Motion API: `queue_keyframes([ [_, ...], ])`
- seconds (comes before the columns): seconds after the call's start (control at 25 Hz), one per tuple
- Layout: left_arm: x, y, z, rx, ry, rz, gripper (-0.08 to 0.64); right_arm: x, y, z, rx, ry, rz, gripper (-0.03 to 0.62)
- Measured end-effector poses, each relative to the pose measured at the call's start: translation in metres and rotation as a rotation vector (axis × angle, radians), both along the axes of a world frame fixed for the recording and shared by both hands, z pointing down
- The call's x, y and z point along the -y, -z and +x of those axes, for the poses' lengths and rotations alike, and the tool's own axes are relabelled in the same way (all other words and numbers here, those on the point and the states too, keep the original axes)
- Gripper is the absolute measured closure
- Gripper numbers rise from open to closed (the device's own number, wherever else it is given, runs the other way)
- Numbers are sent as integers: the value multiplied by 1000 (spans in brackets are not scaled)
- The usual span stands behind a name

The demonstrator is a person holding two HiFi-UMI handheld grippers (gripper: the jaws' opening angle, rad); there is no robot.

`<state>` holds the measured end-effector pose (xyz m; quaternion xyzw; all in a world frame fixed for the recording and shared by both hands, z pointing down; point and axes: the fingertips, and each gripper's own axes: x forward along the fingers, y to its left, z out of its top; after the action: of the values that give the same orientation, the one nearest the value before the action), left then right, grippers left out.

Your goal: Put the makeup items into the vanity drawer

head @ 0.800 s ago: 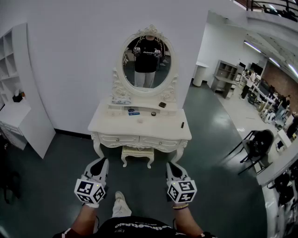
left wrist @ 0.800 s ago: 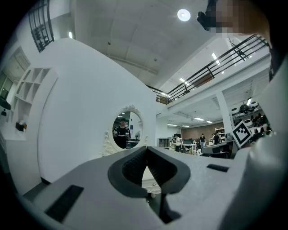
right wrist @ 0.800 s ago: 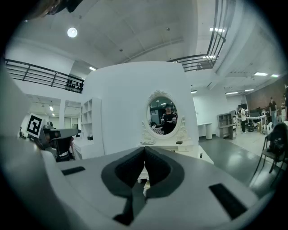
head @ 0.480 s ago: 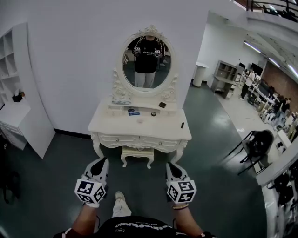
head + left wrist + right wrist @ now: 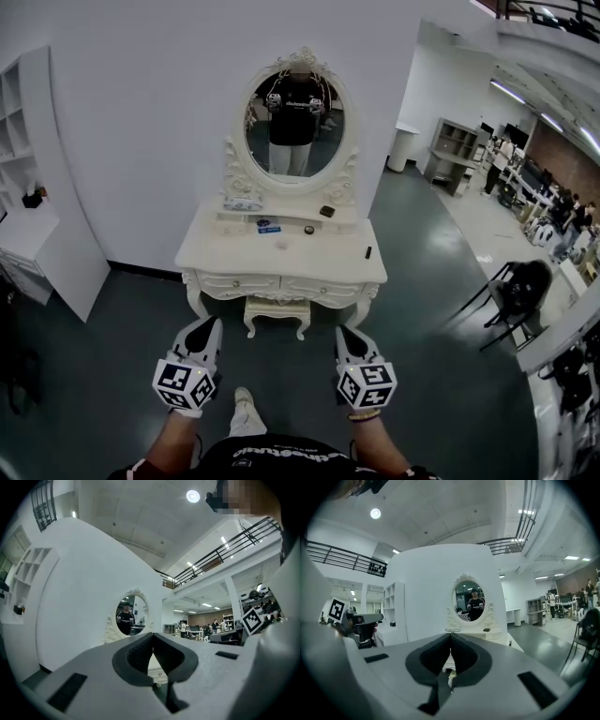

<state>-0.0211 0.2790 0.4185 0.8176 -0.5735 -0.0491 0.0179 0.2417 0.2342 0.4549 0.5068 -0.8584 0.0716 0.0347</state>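
Standing back from the table (image 5: 225, 249), nothing picked up yet
Left gripper (image 5: 202, 328) and right gripper (image 5: 349, 334) both have jaws squeezed together with nothing between them. The makeup items (image 5: 268, 225) sit on the table top below the oval mirror (image 5: 294, 122), well apart from both grippers, and the drawer (image 5: 241, 281) is closed

Makeup left spread over white vanity (image 5: 216, 253), drawers (image 5: 234, 281) shut.
Lay well apart: dark compact (image 5: 326, 211) far right, blue item (image 5: 268, 225) centre, round pot (image 5: 308, 229) beside it, dark tube (image 5: 367, 251) near right edge.
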Motion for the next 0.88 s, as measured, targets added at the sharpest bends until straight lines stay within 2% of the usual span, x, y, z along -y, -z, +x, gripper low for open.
queue_keyframes([
  [0.44,62,-6,-20,-13,-8,-23,554,58,-4,-28,-20,20,-31,601],
  [0.88,160,-13,-49,-15,-22,-52,554,158,-12,-58,-33,13,-64,601],
])
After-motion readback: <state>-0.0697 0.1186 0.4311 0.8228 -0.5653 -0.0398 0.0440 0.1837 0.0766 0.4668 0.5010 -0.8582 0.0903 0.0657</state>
